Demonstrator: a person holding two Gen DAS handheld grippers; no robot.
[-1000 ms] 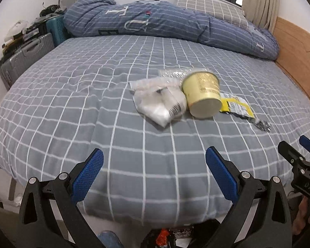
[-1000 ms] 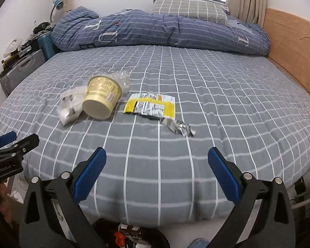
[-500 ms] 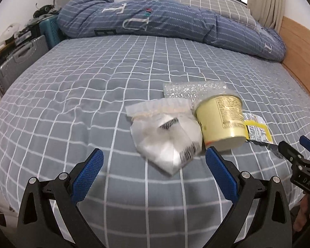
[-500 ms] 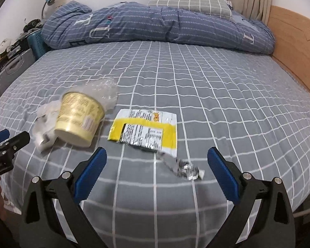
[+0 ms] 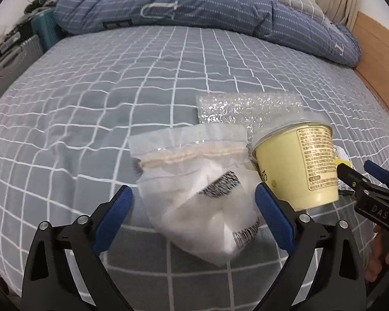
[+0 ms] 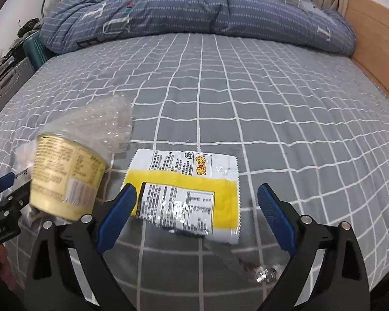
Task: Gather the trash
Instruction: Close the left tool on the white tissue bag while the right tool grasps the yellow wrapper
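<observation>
A crumpled white plastic bag (image 5: 197, 189) with barcode labels lies on the grey checked bed. My left gripper (image 5: 192, 207) straddles it; its jaws are closing, and the blue pads (image 5: 111, 217) stand clear of the bag. To its right a pale yellow cup (image 5: 298, 165) (image 6: 64, 178) lies on its side, with bubble wrap (image 5: 246, 108) (image 6: 109, 124) behind it. A yellow and white snack wrapper (image 6: 186, 189) lies flat between the closing jaws of my right gripper (image 6: 197, 212), untouched. A silver foil scrap (image 6: 267, 274) sits near the right finger.
The bed (image 6: 246, 103) carries a rolled blue quilt (image 5: 194, 5) and a checked pillow at the far end. A wooden headboard (image 6: 376, 41) runs along the right. Suitcases (image 5: 10, 59) and clutter stand by the left edge. The other gripper (image 5: 370, 194) shows at each view's side.
Both grippers have moved forward and down over the bed. The bag now lies between the left jaws and the wrapper between the right jaws. Both pairs of jaws have narrowed slightly.
</observation>
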